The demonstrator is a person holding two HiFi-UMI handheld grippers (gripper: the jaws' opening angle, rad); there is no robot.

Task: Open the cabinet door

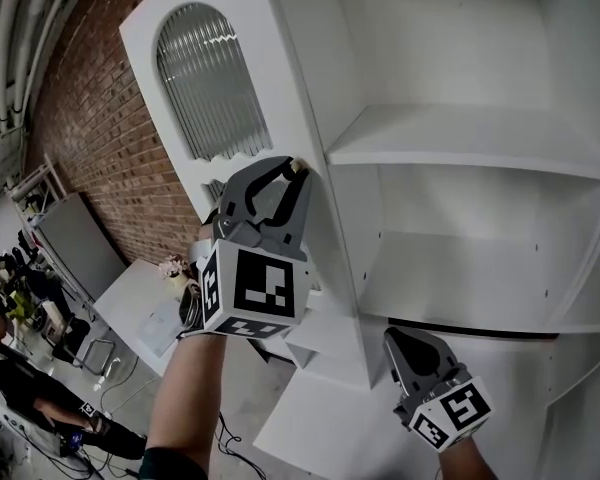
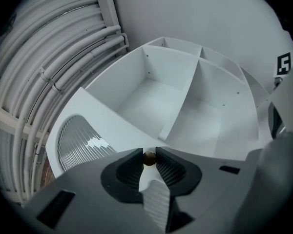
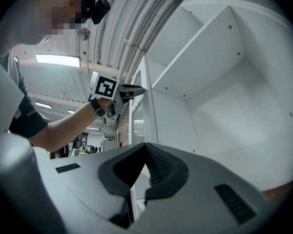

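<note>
Pinching the small round brass knob point(image 2: 149, 158), the left gripper point(image 1: 298, 168) holds the white door point(image 1: 145, 33) with its arched ribbed pane point(image 1: 210, 83). The right gripper point(image 3: 146, 146) has its jaws together before smooth white shelves point(image 1: 470, 133).

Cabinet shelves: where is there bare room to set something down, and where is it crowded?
Both shelves are bare: the upper shelf between side wall and back panel, and the lower shelf beneath it. Crowded only by the door, where the left gripper clamps its knob.
</note>
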